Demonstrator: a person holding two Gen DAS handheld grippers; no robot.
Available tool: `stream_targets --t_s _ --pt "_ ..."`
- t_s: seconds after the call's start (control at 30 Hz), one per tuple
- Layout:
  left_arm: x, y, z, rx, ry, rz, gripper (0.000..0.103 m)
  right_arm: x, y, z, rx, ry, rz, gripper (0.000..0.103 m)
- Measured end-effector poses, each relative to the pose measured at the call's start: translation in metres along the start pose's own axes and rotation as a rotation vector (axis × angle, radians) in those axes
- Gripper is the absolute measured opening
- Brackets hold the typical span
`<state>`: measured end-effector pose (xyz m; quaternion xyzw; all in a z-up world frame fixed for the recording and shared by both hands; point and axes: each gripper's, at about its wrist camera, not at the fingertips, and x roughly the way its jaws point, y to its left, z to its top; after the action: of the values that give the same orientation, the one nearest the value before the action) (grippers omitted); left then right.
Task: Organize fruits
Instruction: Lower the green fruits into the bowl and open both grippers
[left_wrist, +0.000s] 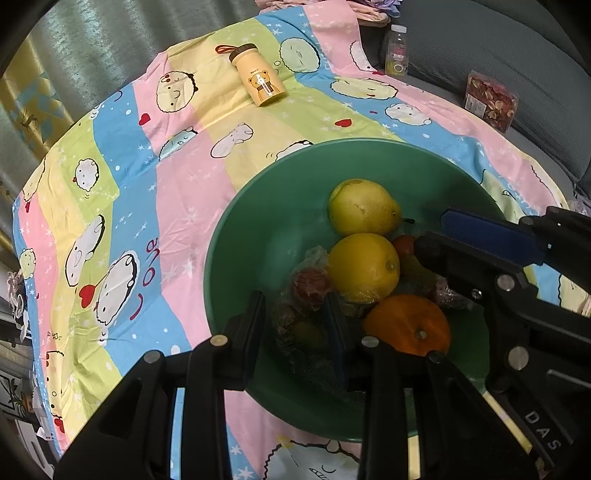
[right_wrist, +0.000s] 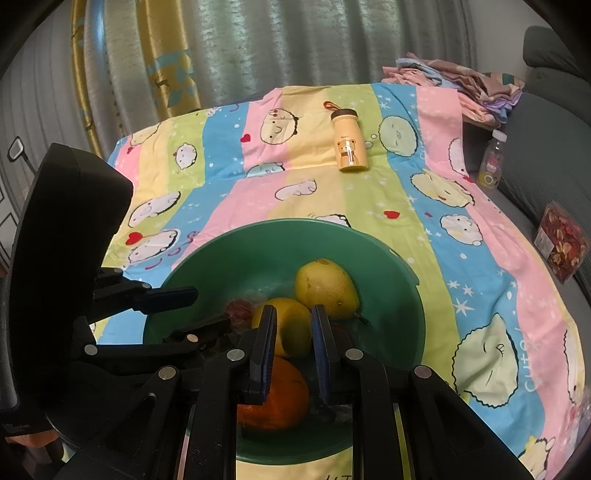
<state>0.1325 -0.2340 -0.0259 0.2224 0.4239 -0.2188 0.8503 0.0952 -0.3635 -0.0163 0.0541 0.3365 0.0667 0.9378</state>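
Observation:
A green bowl (left_wrist: 258, 229) (right_wrist: 258, 251) sits on the striped cartoon cloth. In it lie a yellow-green pear (left_wrist: 362, 208) (right_wrist: 325, 288), a lemon (left_wrist: 364, 267) (right_wrist: 291, 325), an orange (left_wrist: 406, 325) (right_wrist: 284, 395), a small red fruit (left_wrist: 404, 243) and several plastic-wrapped fruits (left_wrist: 310, 284). My left gripper (left_wrist: 295, 325) is open over the wrapped fruits in the bowl. My right gripper (right_wrist: 293, 350) is open, its jaws over the lemon and orange; it shows in the left wrist view (left_wrist: 443, 236) reaching in from the right.
A yellow bear bottle (left_wrist: 258, 77) (right_wrist: 347, 142) lies on the cloth beyond the bowl. A clear drink bottle (left_wrist: 397, 50) (right_wrist: 493, 158) and a box of dried fruit (left_wrist: 489, 99) (right_wrist: 561, 247) stand on the grey sofa at right. Folded clothes (right_wrist: 458, 81) lie behind.

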Motion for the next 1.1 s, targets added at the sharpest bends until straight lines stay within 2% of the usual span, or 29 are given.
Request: stream_targets --t_s 0.9,1.1 --pt "-0.0019 0.0006 0.0005 -0.007 -0.002 0.003 0.033 0.0003 -0.0038 -0.0022 0.014 0.007 -0.009 0.021" --pt "-0.0054 -0.0002 0.001 -0.013 -0.007 0.003 0.037 0.0009 -0.0029 -0.0017 0.02 0.01 -0.014 0.025"
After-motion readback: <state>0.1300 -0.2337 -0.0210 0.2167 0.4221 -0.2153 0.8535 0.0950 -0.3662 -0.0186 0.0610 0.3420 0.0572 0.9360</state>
